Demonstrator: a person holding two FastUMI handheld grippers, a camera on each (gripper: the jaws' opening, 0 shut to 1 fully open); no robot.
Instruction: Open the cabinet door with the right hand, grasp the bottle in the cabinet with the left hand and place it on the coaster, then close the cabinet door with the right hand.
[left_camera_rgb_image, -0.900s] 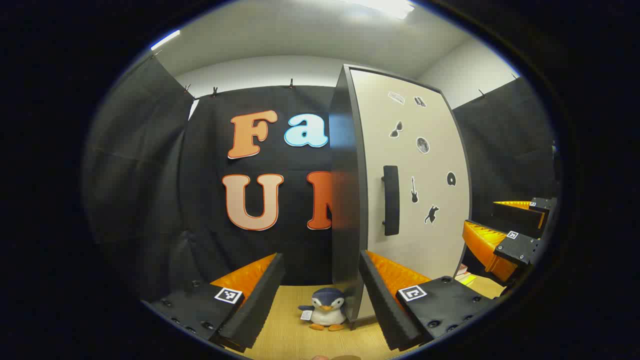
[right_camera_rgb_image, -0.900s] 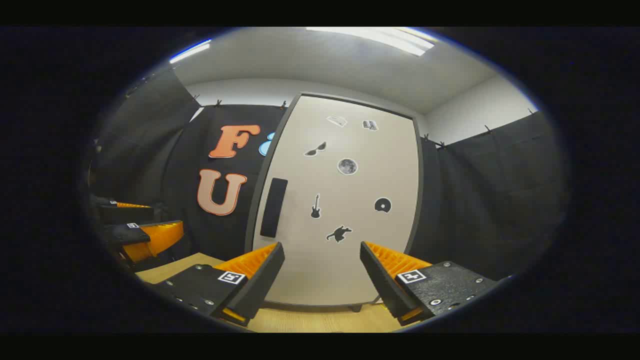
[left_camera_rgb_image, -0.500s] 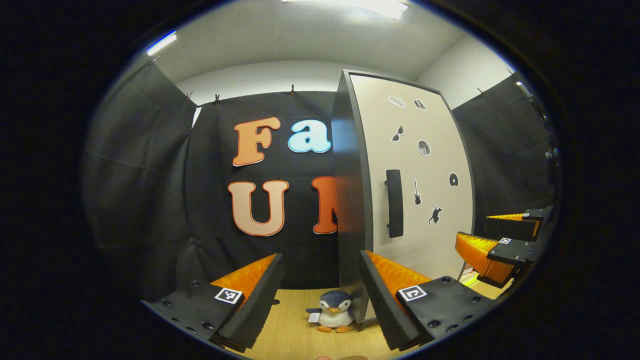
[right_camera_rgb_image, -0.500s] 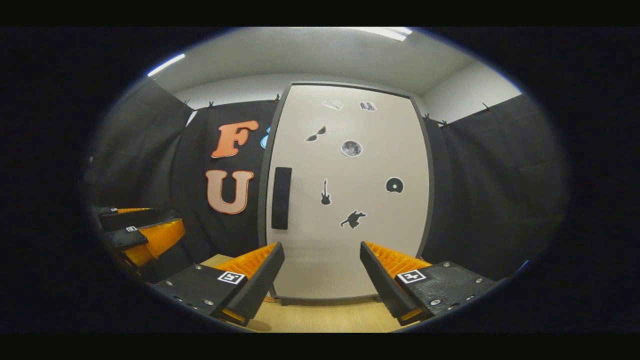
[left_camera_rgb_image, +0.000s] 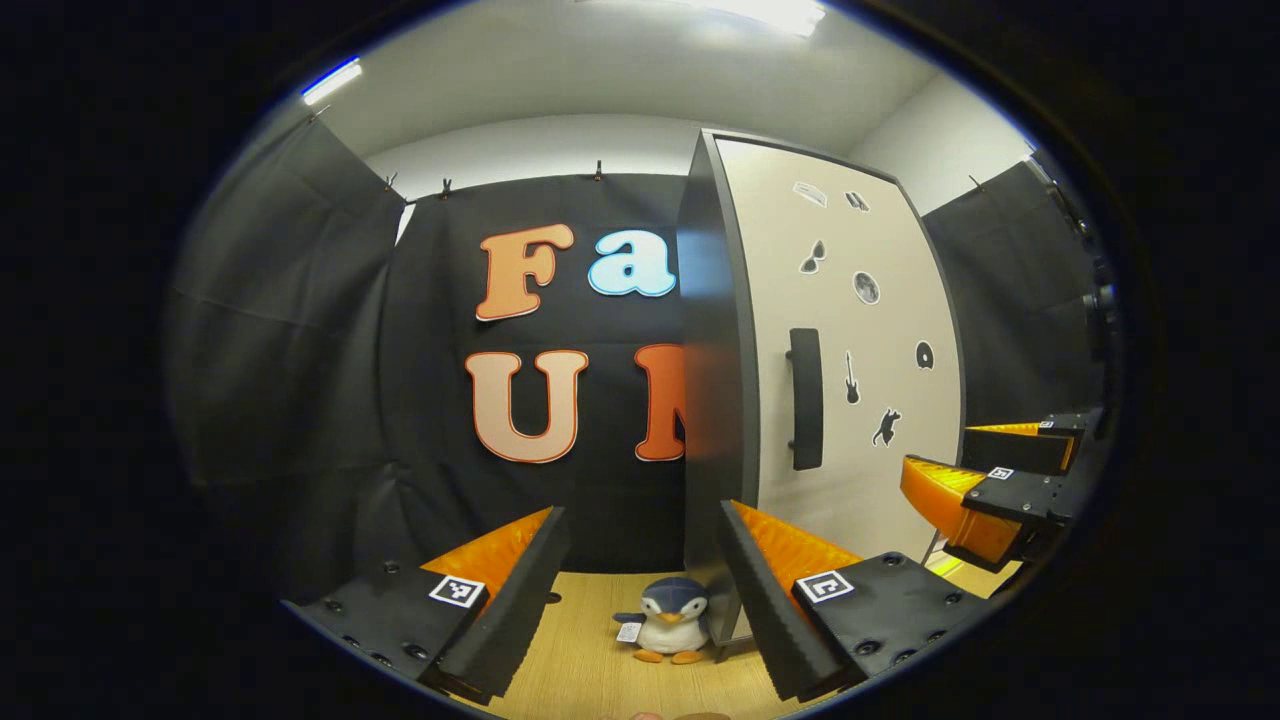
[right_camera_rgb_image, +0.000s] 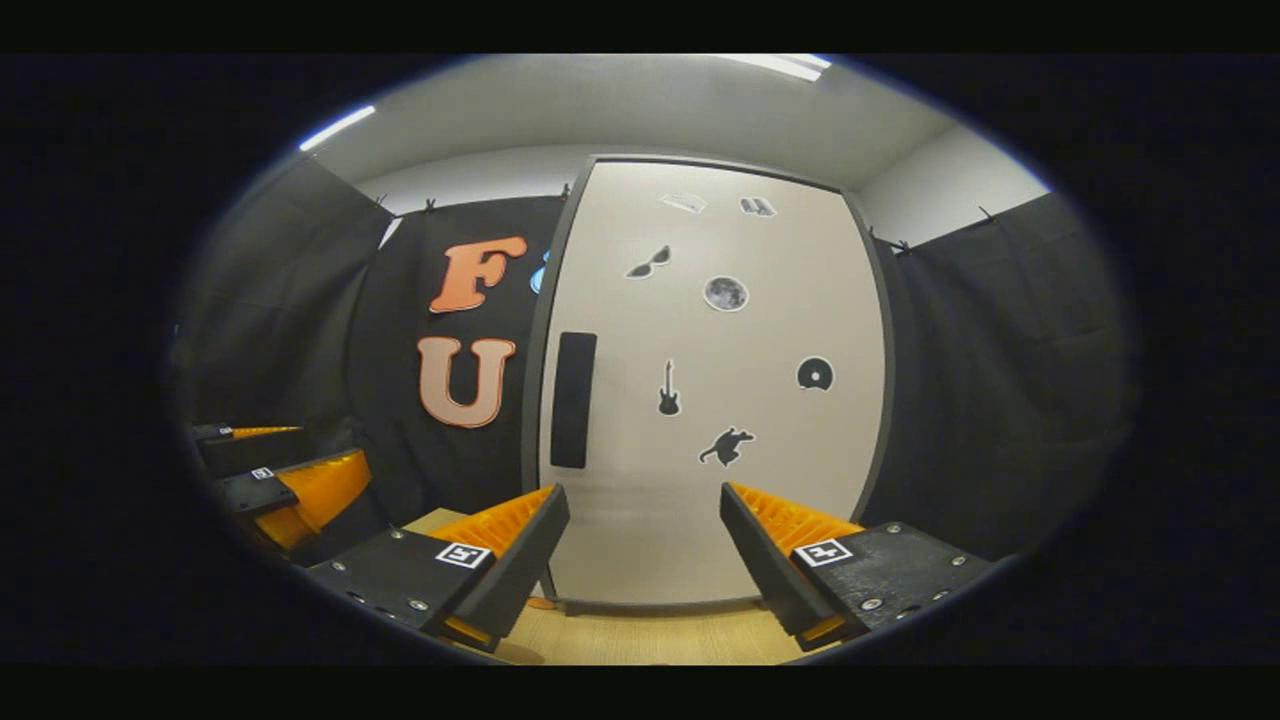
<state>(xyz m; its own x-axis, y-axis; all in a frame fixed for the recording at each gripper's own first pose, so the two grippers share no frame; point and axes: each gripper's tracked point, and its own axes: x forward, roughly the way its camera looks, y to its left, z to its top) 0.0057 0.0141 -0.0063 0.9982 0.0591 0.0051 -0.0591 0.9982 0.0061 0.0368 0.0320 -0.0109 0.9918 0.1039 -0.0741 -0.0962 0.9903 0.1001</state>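
Observation:
A tall cabinet stands on the wooden table with its pale door (right_camera_rgb_image: 720, 400) closed, so the inside is hidden. Small dark stickers dot the door. Its dark vertical handle (right_camera_rgb_image: 573, 400) sits near the door's left edge. My right gripper (right_camera_rgb_image: 645, 570) is open, facing the door a short way off and a little right of the handle. In the left gripper view the cabinet (left_camera_rgb_image: 840, 340) is seen from its dark side, handle (left_camera_rgb_image: 805, 398) in sight. My left gripper (left_camera_rgb_image: 640, 590) is open and holds nothing. The right gripper (left_camera_rgb_image: 940, 452) hovers at the far right.
A small penguin plush (left_camera_rgb_image: 668, 630) sits on the wooden table (left_camera_rgb_image: 580, 660) against the cabinet's near corner. Black cloth walls close in the booth at the back and sides. The left gripper (right_camera_rgb_image: 330, 445) appears at the left edge of the right gripper view.
The right gripper has drifted slightly closer to the door, which looks a little larger. The left gripper view has shifted a bit, placing the cabinet further right. Both grippers stay open.

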